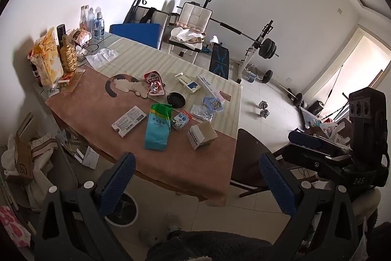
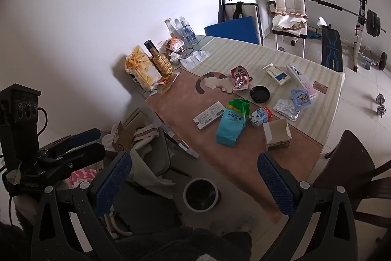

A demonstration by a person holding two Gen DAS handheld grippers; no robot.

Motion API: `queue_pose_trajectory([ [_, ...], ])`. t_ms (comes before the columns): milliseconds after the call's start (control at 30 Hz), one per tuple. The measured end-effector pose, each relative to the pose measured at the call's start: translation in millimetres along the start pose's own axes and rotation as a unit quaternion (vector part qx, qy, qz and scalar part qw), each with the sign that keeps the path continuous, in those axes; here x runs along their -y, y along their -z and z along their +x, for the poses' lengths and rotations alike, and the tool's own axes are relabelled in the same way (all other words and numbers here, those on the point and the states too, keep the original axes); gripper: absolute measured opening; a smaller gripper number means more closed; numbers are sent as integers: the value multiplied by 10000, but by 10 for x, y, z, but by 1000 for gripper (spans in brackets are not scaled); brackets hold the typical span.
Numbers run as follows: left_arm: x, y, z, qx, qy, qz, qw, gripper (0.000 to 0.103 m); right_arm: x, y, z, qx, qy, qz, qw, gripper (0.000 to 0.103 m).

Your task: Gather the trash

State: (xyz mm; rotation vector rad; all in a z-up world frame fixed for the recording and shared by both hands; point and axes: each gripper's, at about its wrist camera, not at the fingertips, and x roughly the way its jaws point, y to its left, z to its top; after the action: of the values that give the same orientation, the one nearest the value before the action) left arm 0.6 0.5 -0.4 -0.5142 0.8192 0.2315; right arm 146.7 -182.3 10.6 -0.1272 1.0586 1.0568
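Note:
Trash lies scattered on the table (image 1: 97, 119): a teal bag (image 1: 157, 127), a small milk carton (image 1: 180, 120), an open cardboard box (image 1: 201, 135), a white ticket-like pack (image 1: 128, 124), a black lid (image 1: 175, 99), foil wrappers (image 1: 202, 111), a red snack wrapper (image 1: 154, 85) and medicine boxes (image 1: 188, 83). The same items show in the right wrist view, with the teal bag (image 2: 232, 124) and cardboard box (image 2: 277, 135) nearest. A white-rimmed bin (image 2: 200, 195) stands on the floor by the table's near edge. My left gripper (image 1: 195, 177) and right gripper (image 2: 194, 180) are both open, empty, held off the table's near side.
Bottles (image 1: 94, 21), a chip bag (image 1: 47, 58) and a gold bottle (image 1: 68, 56) stand at the table's far left by the wall. A dark chair (image 1: 254, 158) stands at the table's right. Clutter and cardboard (image 1: 24, 160) lie left on the floor. Gym equipment (image 1: 259, 45) fills the back.

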Motion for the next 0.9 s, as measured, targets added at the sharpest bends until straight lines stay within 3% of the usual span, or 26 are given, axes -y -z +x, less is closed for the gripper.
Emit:
queue_pose_trajectory([
  [900,10,6,7,33,3,19,10000,103,6,-14,-19,5,-66,25,10000,103],
])
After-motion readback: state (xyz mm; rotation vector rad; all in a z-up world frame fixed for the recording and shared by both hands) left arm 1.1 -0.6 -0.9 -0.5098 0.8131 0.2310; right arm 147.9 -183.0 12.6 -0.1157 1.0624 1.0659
